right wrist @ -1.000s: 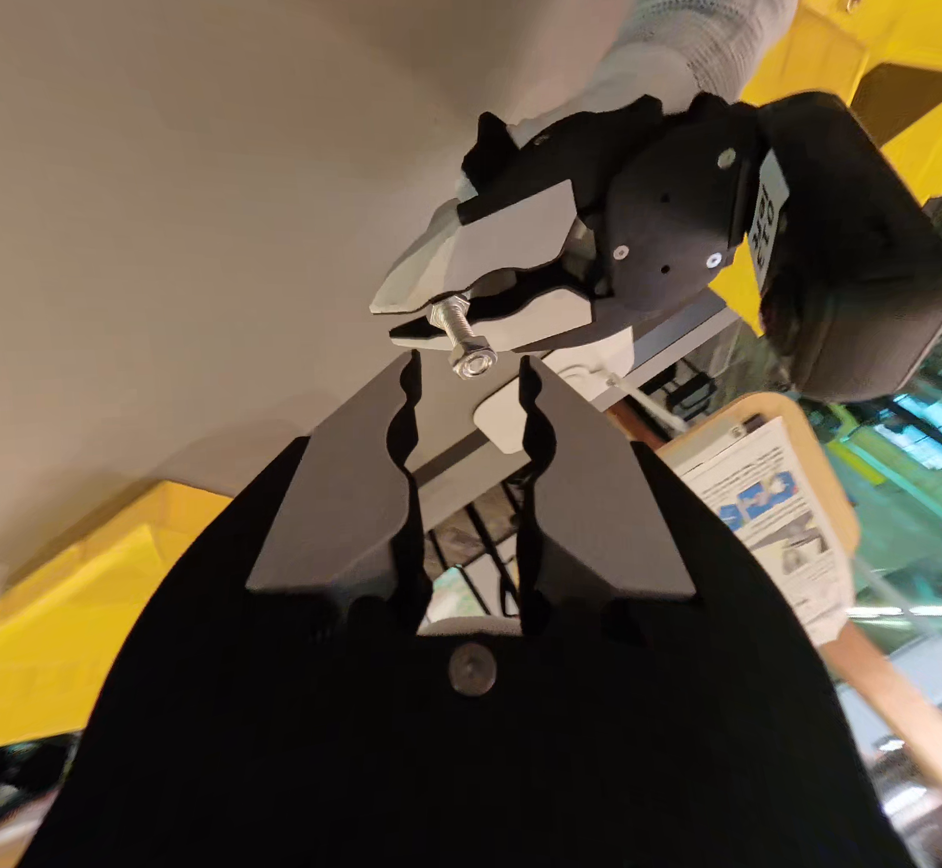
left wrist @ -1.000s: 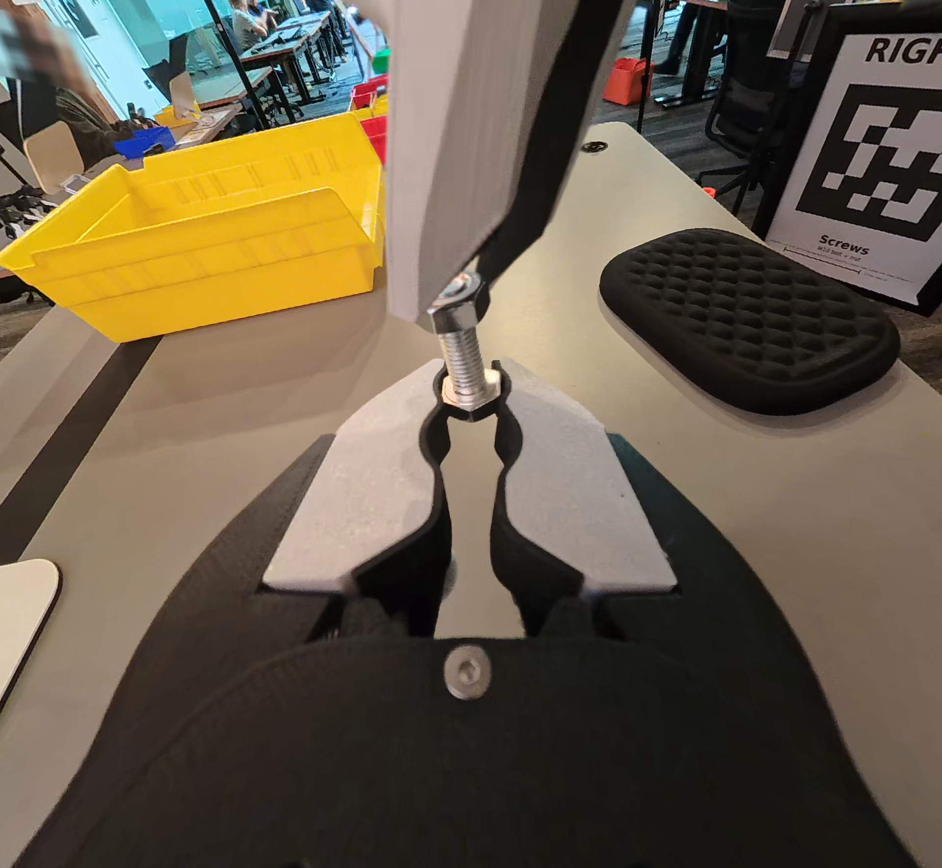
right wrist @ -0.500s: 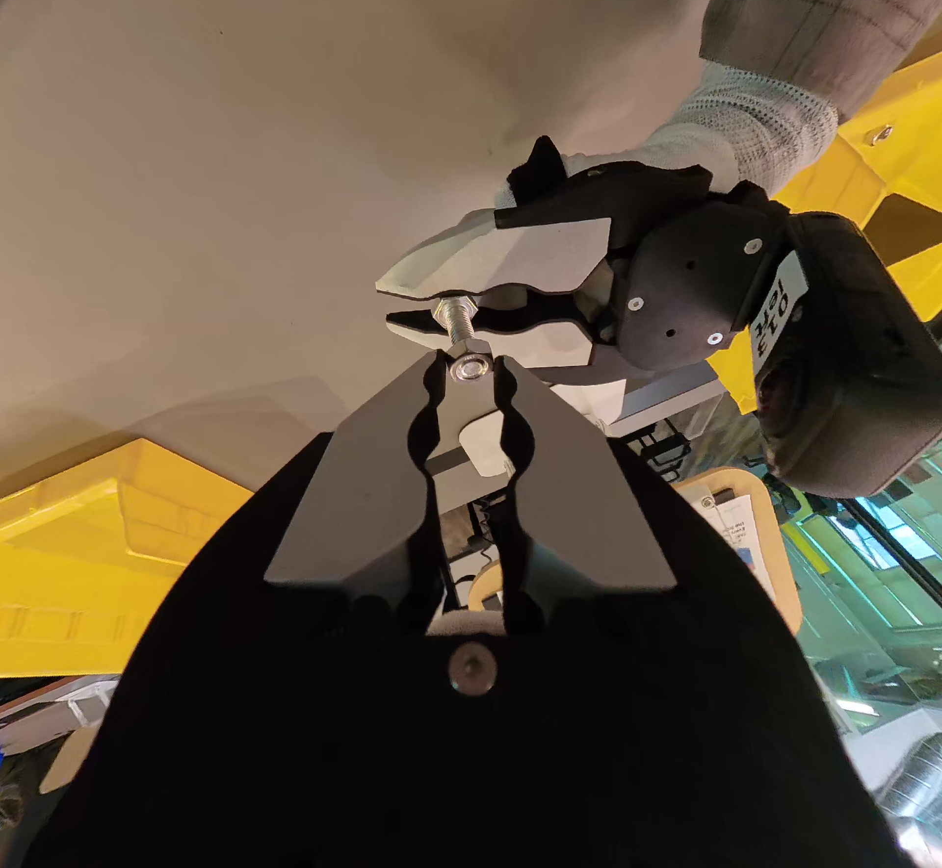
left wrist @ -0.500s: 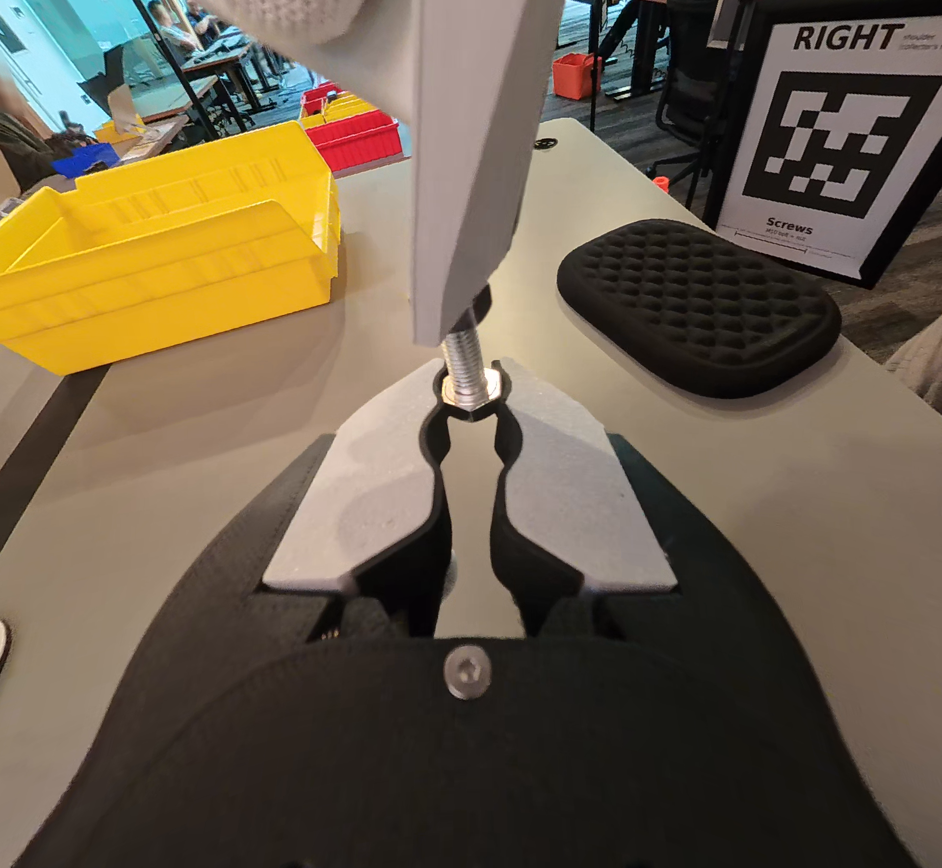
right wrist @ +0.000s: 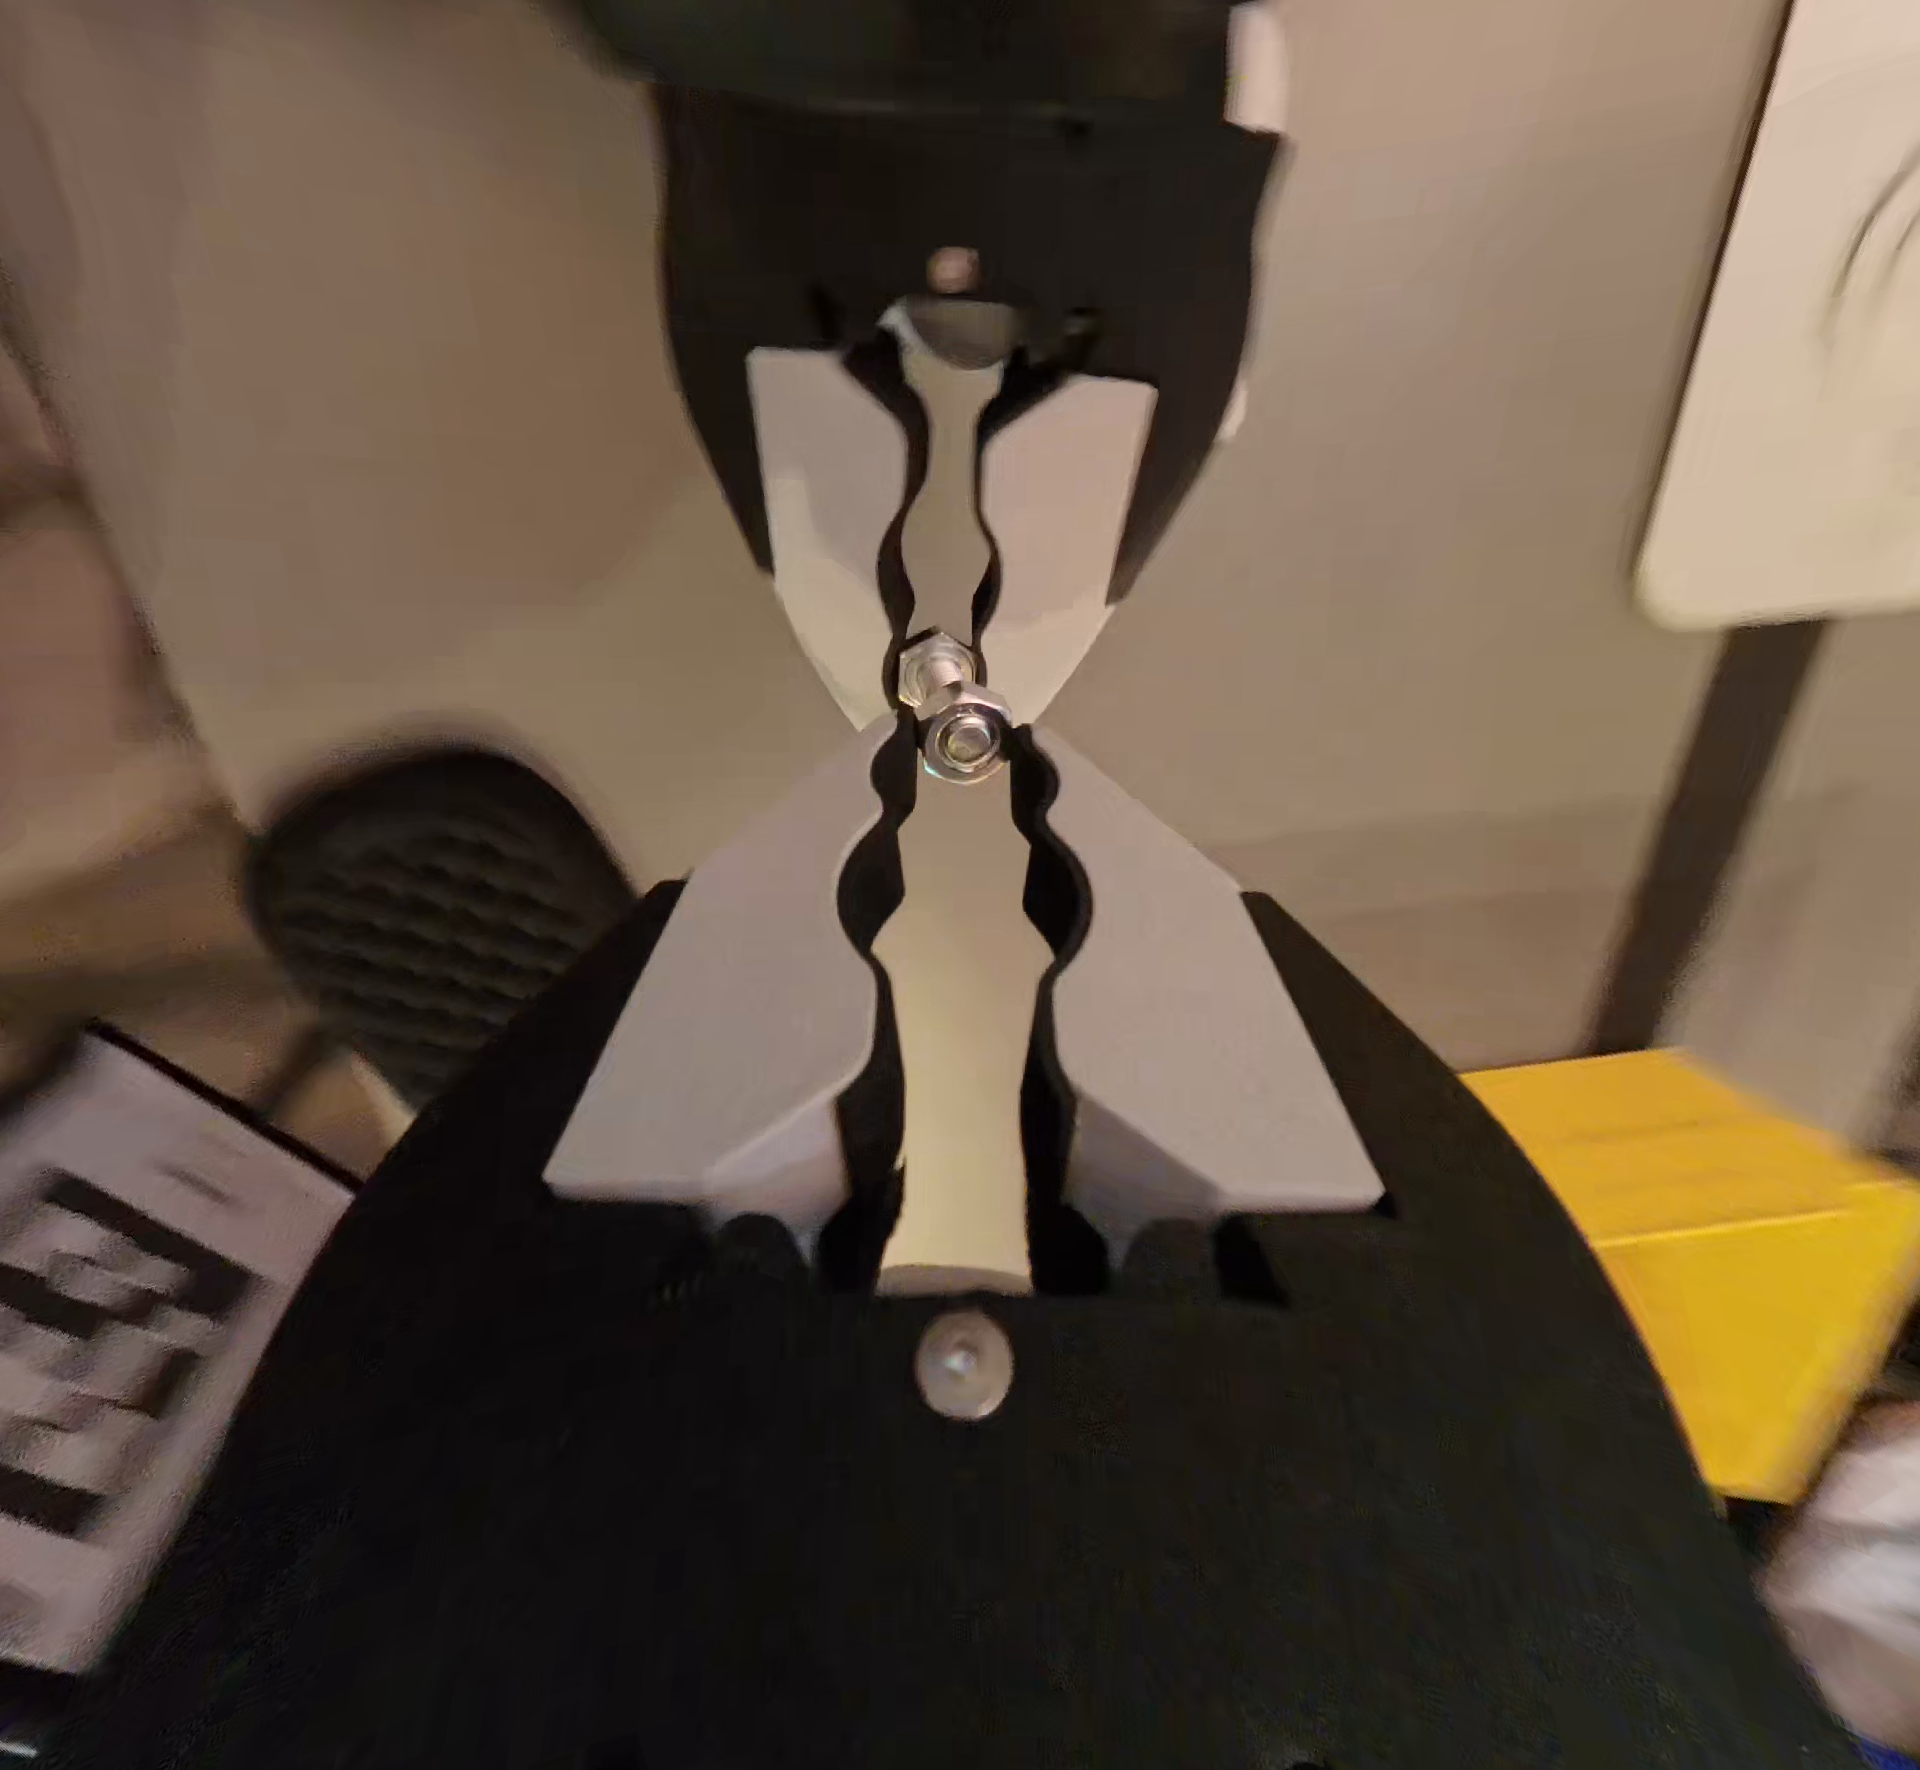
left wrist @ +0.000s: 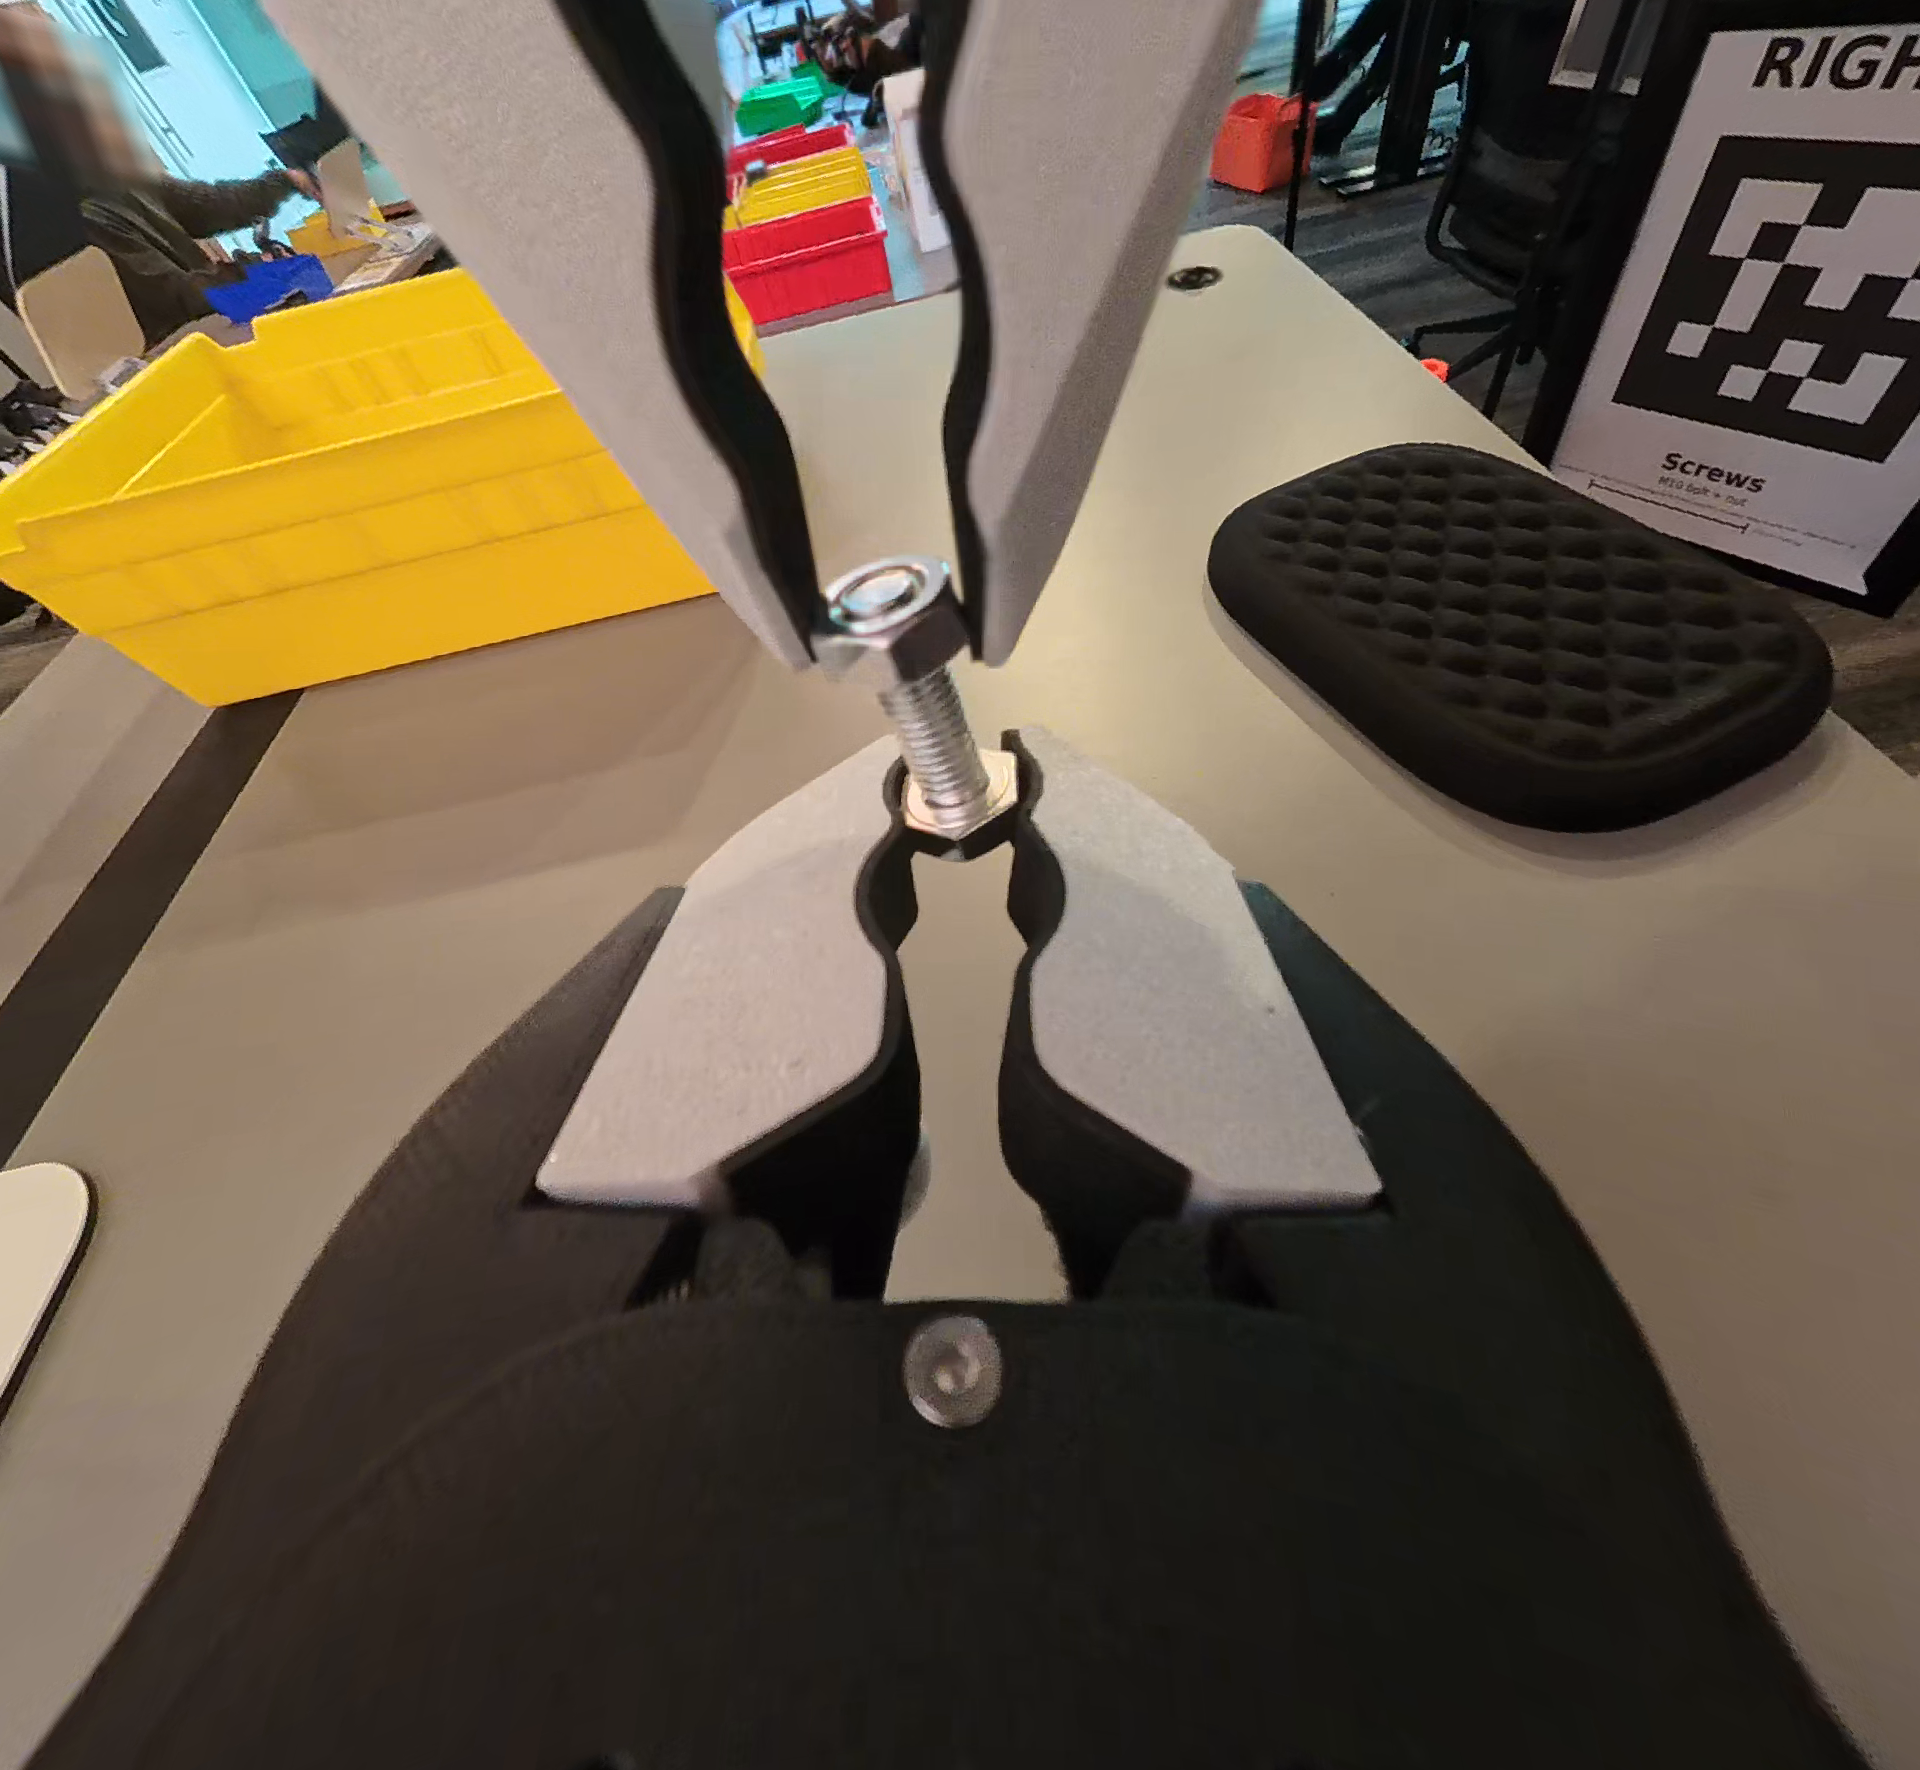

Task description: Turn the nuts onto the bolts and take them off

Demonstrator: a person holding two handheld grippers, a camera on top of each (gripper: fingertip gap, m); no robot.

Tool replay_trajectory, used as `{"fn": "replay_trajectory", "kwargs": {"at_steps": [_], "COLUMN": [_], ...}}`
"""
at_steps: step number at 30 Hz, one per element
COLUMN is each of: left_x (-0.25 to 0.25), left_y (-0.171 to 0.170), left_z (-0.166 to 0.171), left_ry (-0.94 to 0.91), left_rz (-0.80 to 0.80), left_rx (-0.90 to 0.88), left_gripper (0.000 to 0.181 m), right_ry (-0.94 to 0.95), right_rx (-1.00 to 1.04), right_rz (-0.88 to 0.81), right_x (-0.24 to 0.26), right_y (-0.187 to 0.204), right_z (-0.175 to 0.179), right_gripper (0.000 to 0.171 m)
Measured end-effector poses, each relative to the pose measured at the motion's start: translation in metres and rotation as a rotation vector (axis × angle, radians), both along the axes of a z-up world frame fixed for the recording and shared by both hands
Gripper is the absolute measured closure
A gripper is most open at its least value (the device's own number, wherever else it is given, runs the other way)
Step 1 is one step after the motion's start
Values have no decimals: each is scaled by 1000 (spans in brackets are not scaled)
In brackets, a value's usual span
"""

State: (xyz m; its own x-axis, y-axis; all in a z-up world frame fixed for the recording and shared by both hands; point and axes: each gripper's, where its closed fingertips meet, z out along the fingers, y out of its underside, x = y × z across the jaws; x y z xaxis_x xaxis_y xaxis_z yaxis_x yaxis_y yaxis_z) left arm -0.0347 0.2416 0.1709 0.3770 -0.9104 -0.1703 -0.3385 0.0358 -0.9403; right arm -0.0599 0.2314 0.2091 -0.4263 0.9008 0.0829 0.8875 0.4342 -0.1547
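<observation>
Left gripper [left wrist: 954, 790] jaws narrow, clamped on hex nut [left wrist: 958, 798], held clear above counter [left wrist: 1299, 910]. Right gripper [left wrist: 891, 624] from above, jaws narrow, pinching hex head of bolt [left wrist: 902, 640]; shank threaded into nut, most thread exposed. Right wrist view blurred, same grip seen: bolt head [right wrist: 964, 741] between tips. Judged mid-turn. Best kept bolt axis square to nut, nut hand fixed, head rotated in short strokes, light axial push. Risks: cross-threading, head slipping on flats.

Shiny threaded metal bolt [left wrist: 902, 650] and nut [left wrist: 954, 798]; glossy yellow plastic bin [left wrist: 343, 494]; matt dimpled black pad [left wrist: 1517, 629].
</observation>
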Motion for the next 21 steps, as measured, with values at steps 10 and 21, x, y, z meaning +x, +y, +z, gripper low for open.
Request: {"fn": "replay_trajectory", "kwargs": {"at_steps": [10,21], "left_x": [0,4], "left_y": [-2,-9], "left_z": [2,3], "left_ry": [-5,-11], "left_rz": [-10,-50], "left_rx": [-1,-4], "left_gripper": [167,167], "right_ry": [127,75], "right_rx": [-41,538], "right_rz": [53,1126], "right_x": [-2,1], "right_y": [1,-8], "right_z": [4,7], "right_gripper": [116,140]}}
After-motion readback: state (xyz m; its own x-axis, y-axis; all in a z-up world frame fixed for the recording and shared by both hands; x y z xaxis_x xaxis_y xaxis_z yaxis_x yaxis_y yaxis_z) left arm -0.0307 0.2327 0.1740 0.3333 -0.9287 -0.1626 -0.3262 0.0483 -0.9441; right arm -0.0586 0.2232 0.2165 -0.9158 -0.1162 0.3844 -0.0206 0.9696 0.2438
